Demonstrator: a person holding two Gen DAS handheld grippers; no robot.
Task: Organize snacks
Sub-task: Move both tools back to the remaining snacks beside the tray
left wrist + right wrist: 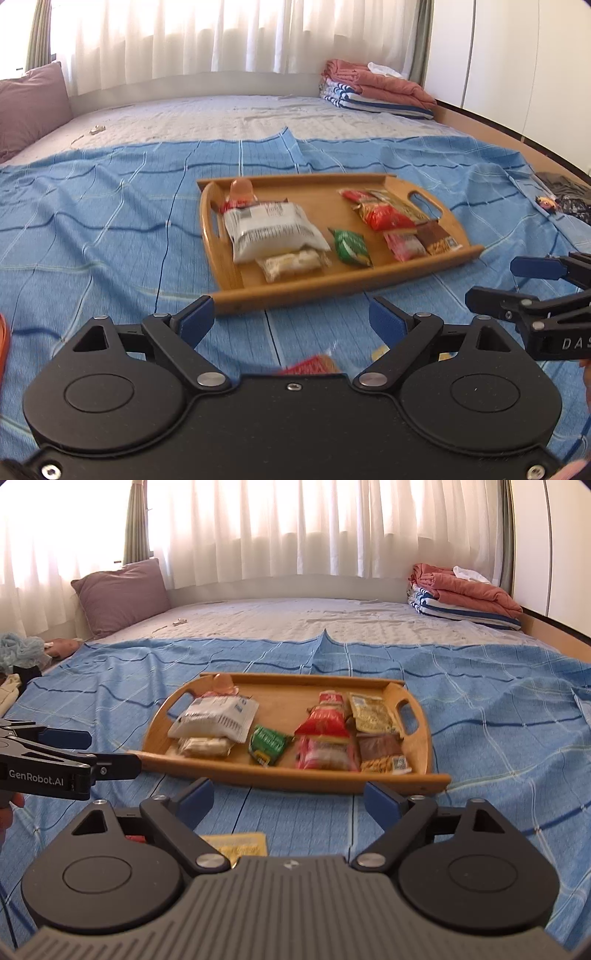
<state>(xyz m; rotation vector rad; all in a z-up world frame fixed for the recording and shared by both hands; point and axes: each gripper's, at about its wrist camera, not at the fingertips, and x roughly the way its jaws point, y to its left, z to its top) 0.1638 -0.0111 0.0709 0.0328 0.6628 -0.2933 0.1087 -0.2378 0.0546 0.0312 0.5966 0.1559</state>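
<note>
Wooden tray (421,746) sits mid-bed on the blue checked sheet (498,738), snacks all inside its raised rim: white packet (218,716) at the left end, green packet (267,744) in the middle, red packets (325,720) and a brown one (380,747) at the right end by the handle cutout. Its near edge lies just beyond both tools. Left gripper (291,317) and right gripper (288,794) both hang released, jaws spread wide, nothing between the pads. On the sheet close under them lie a yellow packet (240,843) and a red packet (314,363), partly hidden. Plenty of bare sheet left and right of the tray. Far off, a purple pillow (122,594) left, folded blankets (465,594) right.
</note>
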